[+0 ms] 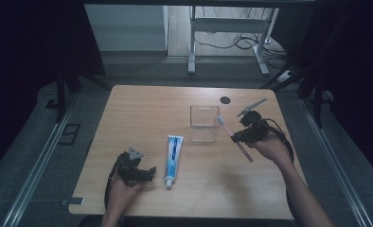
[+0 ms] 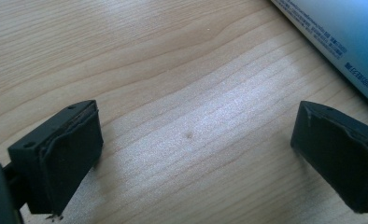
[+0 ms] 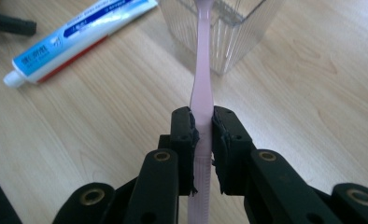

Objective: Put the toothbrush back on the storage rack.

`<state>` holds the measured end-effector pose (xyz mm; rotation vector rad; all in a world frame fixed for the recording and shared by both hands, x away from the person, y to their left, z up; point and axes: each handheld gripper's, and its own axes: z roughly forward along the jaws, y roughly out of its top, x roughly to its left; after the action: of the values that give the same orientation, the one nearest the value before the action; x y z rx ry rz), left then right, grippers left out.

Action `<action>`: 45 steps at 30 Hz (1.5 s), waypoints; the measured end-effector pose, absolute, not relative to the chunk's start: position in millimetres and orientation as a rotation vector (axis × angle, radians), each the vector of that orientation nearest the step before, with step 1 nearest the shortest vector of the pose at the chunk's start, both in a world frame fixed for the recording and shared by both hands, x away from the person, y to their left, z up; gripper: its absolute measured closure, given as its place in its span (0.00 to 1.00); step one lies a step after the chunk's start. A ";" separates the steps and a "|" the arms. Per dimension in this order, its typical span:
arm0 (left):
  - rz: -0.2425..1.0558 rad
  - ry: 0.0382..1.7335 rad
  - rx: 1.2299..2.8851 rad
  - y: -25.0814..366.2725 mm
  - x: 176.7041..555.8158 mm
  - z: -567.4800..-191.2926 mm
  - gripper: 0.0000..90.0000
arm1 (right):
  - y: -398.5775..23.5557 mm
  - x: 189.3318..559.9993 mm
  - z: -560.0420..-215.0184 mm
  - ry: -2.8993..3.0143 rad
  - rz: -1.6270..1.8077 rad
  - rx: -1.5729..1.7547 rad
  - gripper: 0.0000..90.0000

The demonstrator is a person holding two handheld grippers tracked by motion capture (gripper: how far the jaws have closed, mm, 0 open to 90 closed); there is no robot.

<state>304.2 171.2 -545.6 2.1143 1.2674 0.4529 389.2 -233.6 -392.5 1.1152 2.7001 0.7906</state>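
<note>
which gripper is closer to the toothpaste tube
Left. The left gripper rests open just beside the toothpaste tube, near its cap end. The right gripper is across the table, clamped on a pink toothbrush.

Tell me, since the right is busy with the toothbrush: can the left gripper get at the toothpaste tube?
Probably yes: the left gripper rests open just beside the toothpaste tube, with bare table between them.
</note>
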 end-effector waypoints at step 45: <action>0.454 1.268 2.116 171.2 304.2 -545.5 0.02 | -196.3 430.2 -378.6 2.524 1.000 1.096 0.87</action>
<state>304.2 171.2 -545.5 2.1158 1.2677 0.4535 430.2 -196.3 -378.6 1.0962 2.5237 1.0001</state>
